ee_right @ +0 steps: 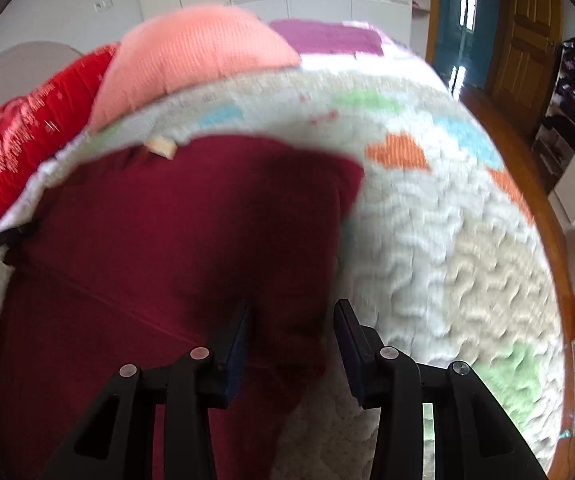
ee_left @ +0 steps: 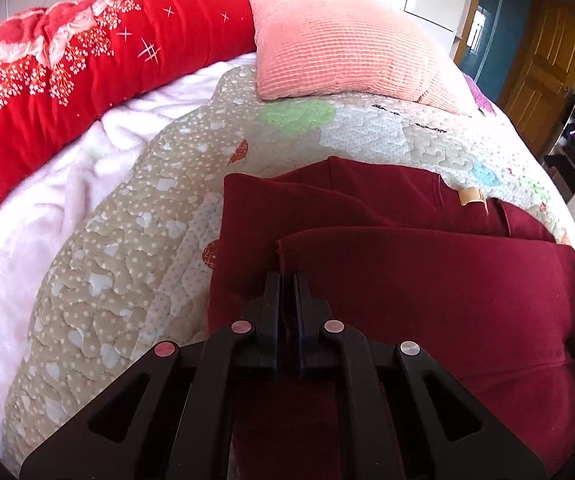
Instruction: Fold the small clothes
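A dark red garment (ee_left: 427, 280) lies partly folded on the quilt (ee_left: 127, 280), filling the lower centre and right of the left wrist view. The left gripper (ee_left: 287, 276) is clenched on the near edge of its top fold. In the blurred right wrist view the right gripper (ee_right: 291, 312) is spread wide over the garment's lower right edge, gripping nothing. A pink pillow (ee_left: 339, 40) sits at upper centre, a red blanket (ee_left: 67, 72) at upper left.
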Demonstrator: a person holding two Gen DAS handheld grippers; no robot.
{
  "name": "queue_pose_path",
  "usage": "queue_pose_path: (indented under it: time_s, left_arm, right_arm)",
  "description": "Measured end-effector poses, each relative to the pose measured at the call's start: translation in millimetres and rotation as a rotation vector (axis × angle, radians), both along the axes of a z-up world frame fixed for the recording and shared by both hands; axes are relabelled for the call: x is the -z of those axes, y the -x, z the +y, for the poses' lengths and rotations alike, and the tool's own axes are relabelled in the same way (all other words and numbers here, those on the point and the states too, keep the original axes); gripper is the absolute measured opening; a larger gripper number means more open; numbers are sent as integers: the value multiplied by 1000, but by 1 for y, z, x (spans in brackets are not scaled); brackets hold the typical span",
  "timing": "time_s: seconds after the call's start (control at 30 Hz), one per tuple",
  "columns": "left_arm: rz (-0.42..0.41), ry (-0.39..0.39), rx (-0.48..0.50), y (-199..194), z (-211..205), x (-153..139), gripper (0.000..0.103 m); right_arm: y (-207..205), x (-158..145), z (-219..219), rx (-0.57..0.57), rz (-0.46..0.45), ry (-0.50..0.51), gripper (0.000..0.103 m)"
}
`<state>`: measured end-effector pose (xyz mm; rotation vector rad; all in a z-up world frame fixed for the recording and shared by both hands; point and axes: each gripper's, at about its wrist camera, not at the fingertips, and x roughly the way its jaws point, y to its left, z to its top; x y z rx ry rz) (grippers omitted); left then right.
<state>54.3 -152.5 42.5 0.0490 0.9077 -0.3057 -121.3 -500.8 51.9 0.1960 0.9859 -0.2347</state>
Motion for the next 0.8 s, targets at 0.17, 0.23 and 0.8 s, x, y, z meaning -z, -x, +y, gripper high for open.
queue_pose_path:
  time_s: [0.17, 0.23, 0.8]
  left_arm:
    - [-5, -17, 5, 11, 2, -7, 12]
    - [-17, -18, 2, 17, 4, -12, 16]
    - [-52, -56, 16, 86, 28, -28, 25]
  right_arm:
    - [10, -12, -1, 22, -40, -41, 40]
    - [19, -23, 5, 6, -61, -40, 40]
    - [25, -8, 18, 40, 27, -15, 46]
